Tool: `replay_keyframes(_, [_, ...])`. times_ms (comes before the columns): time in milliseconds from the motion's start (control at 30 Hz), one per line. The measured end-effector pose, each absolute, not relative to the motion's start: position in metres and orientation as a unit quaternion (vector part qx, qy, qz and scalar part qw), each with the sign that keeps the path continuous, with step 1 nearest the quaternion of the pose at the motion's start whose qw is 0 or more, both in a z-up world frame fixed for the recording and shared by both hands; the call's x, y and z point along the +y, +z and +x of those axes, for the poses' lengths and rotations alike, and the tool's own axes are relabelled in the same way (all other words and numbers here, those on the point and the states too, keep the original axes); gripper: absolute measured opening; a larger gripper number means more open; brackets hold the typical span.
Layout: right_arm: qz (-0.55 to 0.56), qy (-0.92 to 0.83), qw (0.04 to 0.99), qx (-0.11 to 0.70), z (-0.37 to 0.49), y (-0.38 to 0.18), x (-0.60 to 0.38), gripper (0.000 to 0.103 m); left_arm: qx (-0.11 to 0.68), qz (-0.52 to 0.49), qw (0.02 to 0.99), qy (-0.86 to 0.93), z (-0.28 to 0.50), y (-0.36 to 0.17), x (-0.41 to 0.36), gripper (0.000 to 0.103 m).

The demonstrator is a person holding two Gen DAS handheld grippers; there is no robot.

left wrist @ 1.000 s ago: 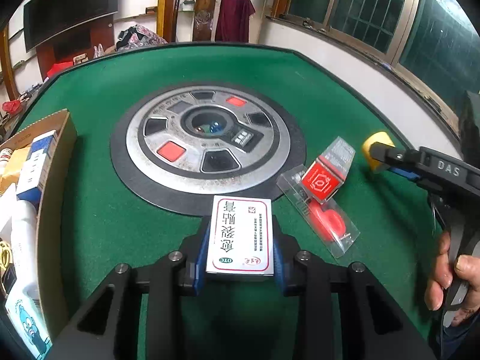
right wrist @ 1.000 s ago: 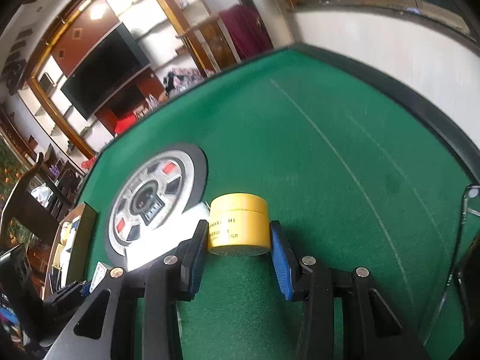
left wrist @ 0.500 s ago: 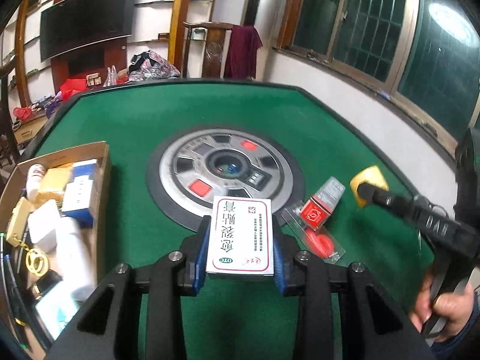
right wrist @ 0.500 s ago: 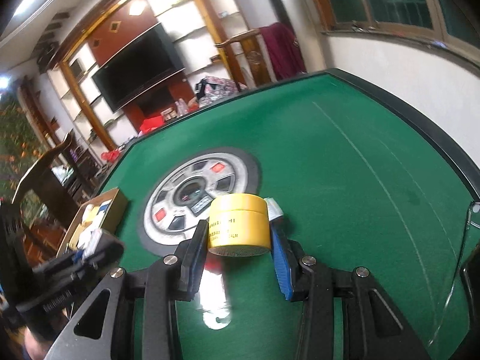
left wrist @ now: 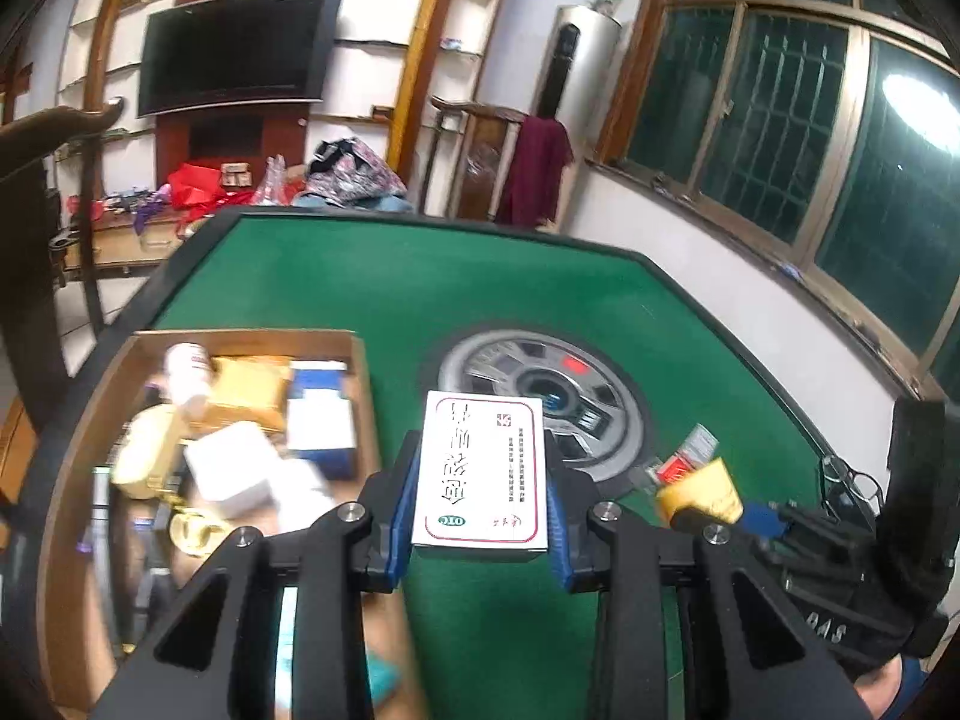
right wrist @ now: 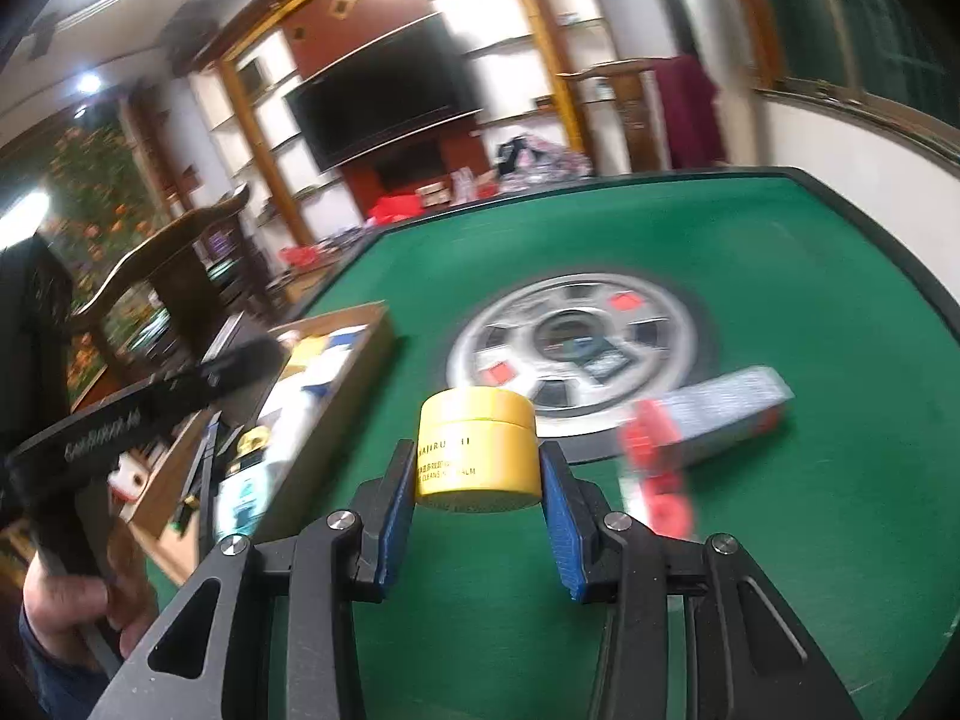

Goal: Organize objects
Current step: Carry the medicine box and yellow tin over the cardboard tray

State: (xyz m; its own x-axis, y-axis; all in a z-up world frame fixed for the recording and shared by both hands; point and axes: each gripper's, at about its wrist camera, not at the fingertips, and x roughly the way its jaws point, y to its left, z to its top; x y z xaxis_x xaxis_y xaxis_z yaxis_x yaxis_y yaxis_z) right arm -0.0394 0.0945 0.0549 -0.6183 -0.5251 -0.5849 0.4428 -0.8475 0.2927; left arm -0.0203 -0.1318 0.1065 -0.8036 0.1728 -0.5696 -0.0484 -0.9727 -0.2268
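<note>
A white medicine box (left wrist: 480, 468) with red-bordered print is clamped flat between the blue pads of the left claw (left wrist: 480, 516) and is held above the green table (left wrist: 420, 294), just beside the right wall of the cardboard box (left wrist: 366, 396). A yellow jar (right wrist: 477, 450) is gripped upright by its sides in the right claw (right wrist: 477, 510), likewise lifted clear of the felt. The cardboard box is set along the table's left edge and is filled with a white bottle (left wrist: 186, 372), a tan packet (left wrist: 249, 390), a blue-and-white carton (left wrist: 318, 420) and further items blurred beyond identification. A round grey panel (left wrist: 534, 402) with red and black buttons is seen at the table's centre. At its near rim a clear pack with red contents (right wrist: 660, 468) and a grey-and-red packet (right wrist: 732, 402) are left lying, touching each other. In the right wrist view the left claw's black body is seen over the cardboard box, held by a hand (right wrist: 72, 606). Shelving, a dark screen (left wrist: 234, 48) and barred windows (left wrist: 810, 132) are visible behind the table.
</note>
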Motion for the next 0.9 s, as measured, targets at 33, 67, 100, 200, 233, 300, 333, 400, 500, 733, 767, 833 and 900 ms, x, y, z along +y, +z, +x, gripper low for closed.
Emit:
replay_keyframes(33, [0.345,-0.894,0.280,-0.054,-0.037,0.054,0.086,0.044,-0.105,-0.305,0.050,0.945,-0.016,0.108,-0.143,0.034])
replay_keyframes(67, [0.345,-0.891,0.291,-0.048,-0.034,0.054,0.076,0.044,-0.107,-0.304,0.043,0.946,-0.013,0.108,-0.152,0.034])
replay_keyframes(100, [0.347,-0.887,0.301,-0.044,-0.031,0.053,0.066,0.044,-0.109,-0.304,0.037,0.946,-0.010,0.108,-0.161,0.034])
replay_keyframes(200, [0.358,-0.872,0.333,-0.029,-0.023,0.049,0.036,0.044,-0.118,-0.303,0.020,0.946,0.001,0.105,-0.191,0.034])
replay_keyframes(233, [0.359,-0.869,0.341,-0.024,-0.020,0.049,0.028,0.044,-0.119,-0.303,0.013,0.945,0.005,0.103,-0.200,0.034])
replay_keyframes(300, [0.360,-0.859,0.363,-0.003,-0.014,0.048,0.004,0.044,-0.122,-0.306,0.004,0.944,0.010,0.100,-0.216,0.034])
replay_keyframes(333, [0.361,-0.854,0.373,0.005,-0.011,0.047,-0.007,0.044,-0.126,-0.309,-0.003,0.943,0.011,0.097,-0.225,0.034])
replay_keyframes(400, [0.361,-0.845,0.393,0.021,-0.003,0.047,-0.028,0.044,-0.140,-0.318,-0.016,0.937,0.011,0.091,-0.242,0.034])
replay_keyframes(500, [0.367,-0.830,0.419,0.039,0.004,0.043,-0.055,0.045,-0.161,-0.335,-0.028,0.928,0.011,0.081,-0.266,0.034])
replay_keyframes(733, [0.395,-0.804,0.440,0.061,0.010,0.022,-0.090,0.045,-0.169,-0.366,-0.036,0.915,0.007,0.064,-0.276,0.034])
replay_keyframes(767, [0.400,-0.802,0.438,0.062,0.009,0.018,-0.092,0.045,-0.167,-0.370,-0.036,0.913,0.007,0.063,-0.276,0.034])
replay_keyframes(833, [0.408,-0.798,0.438,0.060,0.007,0.013,-0.094,0.045,-0.165,-0.375,-0.037,0.912,0.007,0.061,-0.275,0.034])
replay_keyframes(900, [0.419,-0.792,0.441,0.057,0.005,0.008,-0.095,0.045,-0.164,-0.377,-0.041,0.911,0.007,0.060,-0.276,0.034])
